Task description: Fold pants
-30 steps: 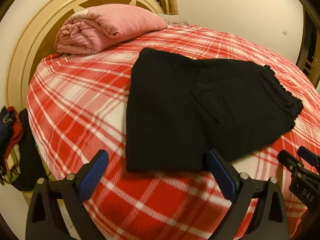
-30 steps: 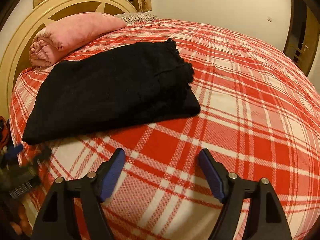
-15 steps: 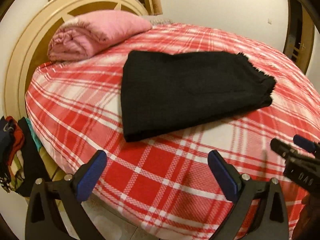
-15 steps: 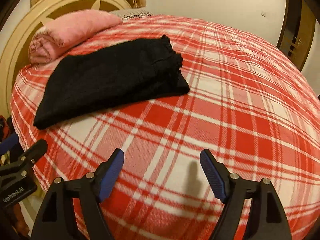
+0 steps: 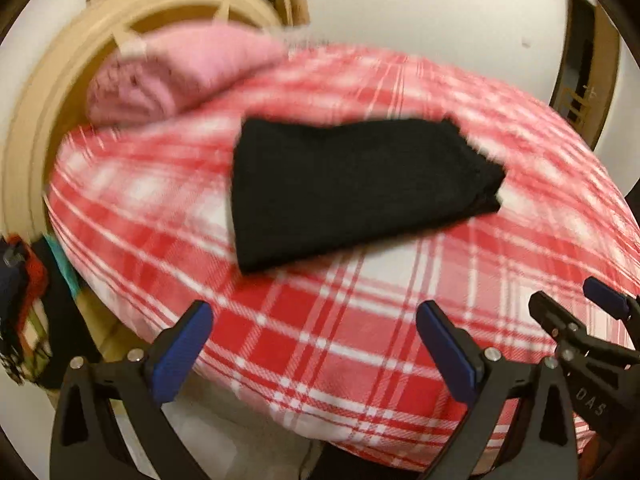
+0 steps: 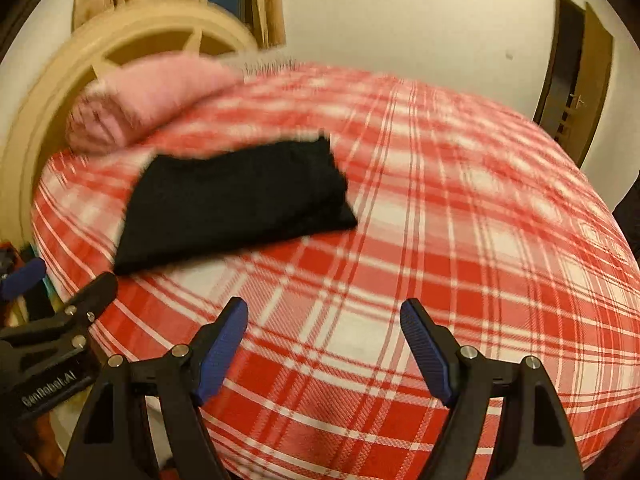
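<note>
The folded pants [image 5: 352, 192] lay flat on the bed [image 5: 360, 340], near the pink blanket [image 5: 180, 72], while the left gripper [image 5: 312, 344] and right gripper [image 6: 324, 344] hung clear of the pants, fingers apart, holding nothing.

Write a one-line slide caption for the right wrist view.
Open right gripper hovers over the red plaid bedspread, clear of the folded black pants lying near a pink blanket.
</note>
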Tool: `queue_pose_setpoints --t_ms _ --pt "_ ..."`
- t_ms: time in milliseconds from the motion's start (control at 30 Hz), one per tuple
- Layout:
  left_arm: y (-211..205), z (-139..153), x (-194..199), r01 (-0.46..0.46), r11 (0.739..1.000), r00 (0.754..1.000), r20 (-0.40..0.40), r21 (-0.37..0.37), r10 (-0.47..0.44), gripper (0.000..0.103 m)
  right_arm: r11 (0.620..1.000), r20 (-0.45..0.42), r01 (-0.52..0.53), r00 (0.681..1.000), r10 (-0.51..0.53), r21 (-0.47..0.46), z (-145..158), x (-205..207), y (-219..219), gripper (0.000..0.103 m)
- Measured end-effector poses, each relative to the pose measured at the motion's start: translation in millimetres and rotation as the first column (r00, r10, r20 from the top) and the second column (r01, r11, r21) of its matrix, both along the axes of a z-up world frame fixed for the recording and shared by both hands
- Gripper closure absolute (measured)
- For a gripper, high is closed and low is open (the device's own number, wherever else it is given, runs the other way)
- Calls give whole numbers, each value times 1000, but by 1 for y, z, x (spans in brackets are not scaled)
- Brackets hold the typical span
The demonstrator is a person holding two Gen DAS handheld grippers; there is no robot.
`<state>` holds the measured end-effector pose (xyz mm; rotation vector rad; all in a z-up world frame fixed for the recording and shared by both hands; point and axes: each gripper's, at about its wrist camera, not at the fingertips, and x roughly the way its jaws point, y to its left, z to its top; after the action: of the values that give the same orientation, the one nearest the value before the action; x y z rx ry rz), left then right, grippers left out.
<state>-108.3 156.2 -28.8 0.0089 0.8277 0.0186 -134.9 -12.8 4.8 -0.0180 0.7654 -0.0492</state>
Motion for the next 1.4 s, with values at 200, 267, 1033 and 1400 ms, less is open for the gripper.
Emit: queue_pose_setpoints --t_ms 200,267,1033,1400 --pt "-6 49 -29 -6 999 978 209 48 -4 0 1000 220 -3 975 1 10 47 -29 5 23" --pt "-4 59 -33 -11 999 966 258 51 -3 0 1000 295 -14 955 11 8 61 -40 9 23" --pt "8 87 -50 -50 998 929 367 31 35 0 1000 452 14 892 -7 -12 83 -71 16 19" --pt "6 89 -52 -60 997 927 372 43 40 0 1000 450 17 893 -14 -4 82 -72 12 19"
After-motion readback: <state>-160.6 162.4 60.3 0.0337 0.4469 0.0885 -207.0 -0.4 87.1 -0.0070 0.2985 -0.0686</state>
